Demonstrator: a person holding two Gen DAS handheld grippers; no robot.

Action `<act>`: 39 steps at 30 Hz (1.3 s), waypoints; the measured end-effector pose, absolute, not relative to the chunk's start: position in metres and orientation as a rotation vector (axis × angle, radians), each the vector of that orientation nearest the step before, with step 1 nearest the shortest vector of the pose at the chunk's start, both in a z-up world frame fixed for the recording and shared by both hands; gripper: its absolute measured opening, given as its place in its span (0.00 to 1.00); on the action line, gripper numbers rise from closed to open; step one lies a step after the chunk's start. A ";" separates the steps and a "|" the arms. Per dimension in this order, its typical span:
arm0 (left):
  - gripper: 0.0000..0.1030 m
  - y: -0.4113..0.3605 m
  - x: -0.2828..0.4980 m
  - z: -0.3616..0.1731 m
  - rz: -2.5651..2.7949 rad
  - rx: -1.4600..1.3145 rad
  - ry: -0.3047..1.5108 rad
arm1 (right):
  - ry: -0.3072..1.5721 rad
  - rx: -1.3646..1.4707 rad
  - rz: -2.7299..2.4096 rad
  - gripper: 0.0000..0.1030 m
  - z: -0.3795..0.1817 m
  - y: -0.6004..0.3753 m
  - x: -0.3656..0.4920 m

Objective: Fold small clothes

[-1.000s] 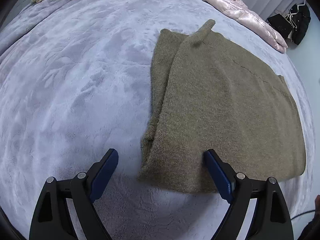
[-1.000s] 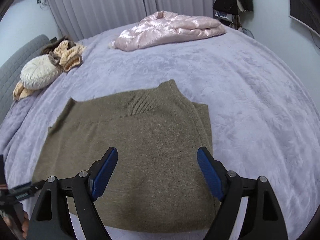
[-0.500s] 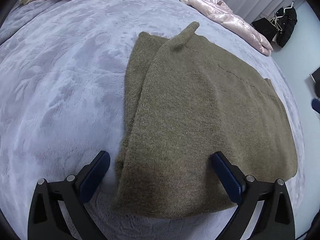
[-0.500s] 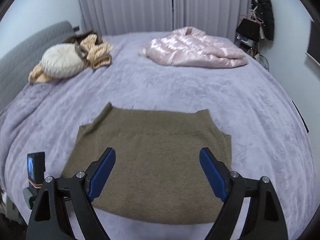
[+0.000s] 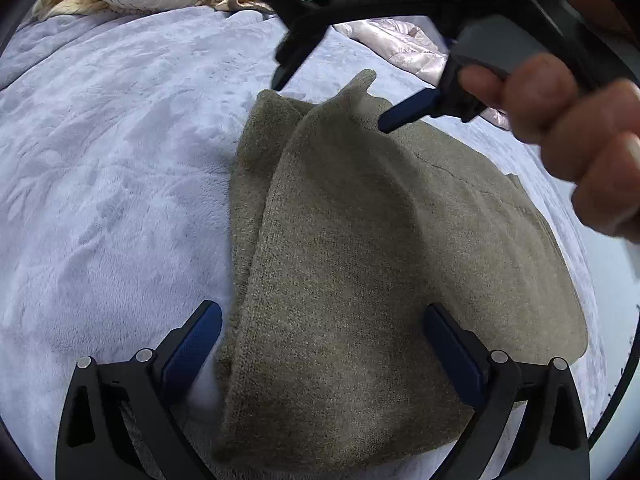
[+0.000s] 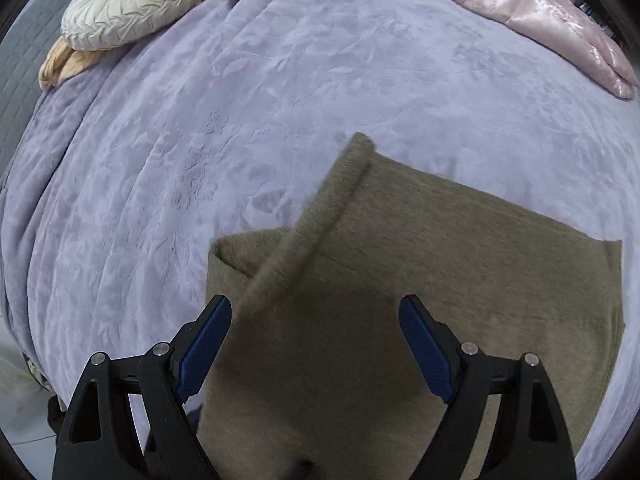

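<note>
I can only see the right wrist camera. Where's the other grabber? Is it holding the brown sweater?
Observer: No. The left gripper is open. One finger is over the blanket and the other over the sweater, with the sweater's folded side edge between them.
Operator: Can you see my grabber from there?
Observer: Yes. The right gripper hangs open above the sweater's far end, near the collar.
Operator: Who's holding it?
Observer: A bare hand is wrapped around its handle.

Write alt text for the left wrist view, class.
An olive knit sweater lies partly folded on a lavender blanket, between the open left tongs. The right tongs, held by a hand, hover open above its far end.
</note>
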State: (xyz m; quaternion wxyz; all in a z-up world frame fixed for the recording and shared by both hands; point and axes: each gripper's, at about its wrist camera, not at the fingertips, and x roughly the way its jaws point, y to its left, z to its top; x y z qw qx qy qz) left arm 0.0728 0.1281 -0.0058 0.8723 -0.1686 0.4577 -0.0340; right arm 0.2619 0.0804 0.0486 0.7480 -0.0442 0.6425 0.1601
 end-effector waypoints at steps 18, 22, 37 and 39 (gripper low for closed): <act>0.28 0.126 0.068 0.009 -0.114 -0.381 0.954 | 1.434 -0.352 0.349 0.19 0.018 0.140 0.268; 0.27 0.115 0.066 0.017 -0.085 -0.348 0.968 | 1.411 -0.292 0.405 0.17 0.028 0.123 0.265; 0.25 0.046 0.081 0.053 0.045 -0.142 1.054 | 1.306 -0.241 0.529 0.16 0.077 0.082 0.256; 0.25 0.051 0.084 0.057 0.048 -0.117 1.053 | 1.293 -0.231 0.546 0.16 0.082 0.080 0.255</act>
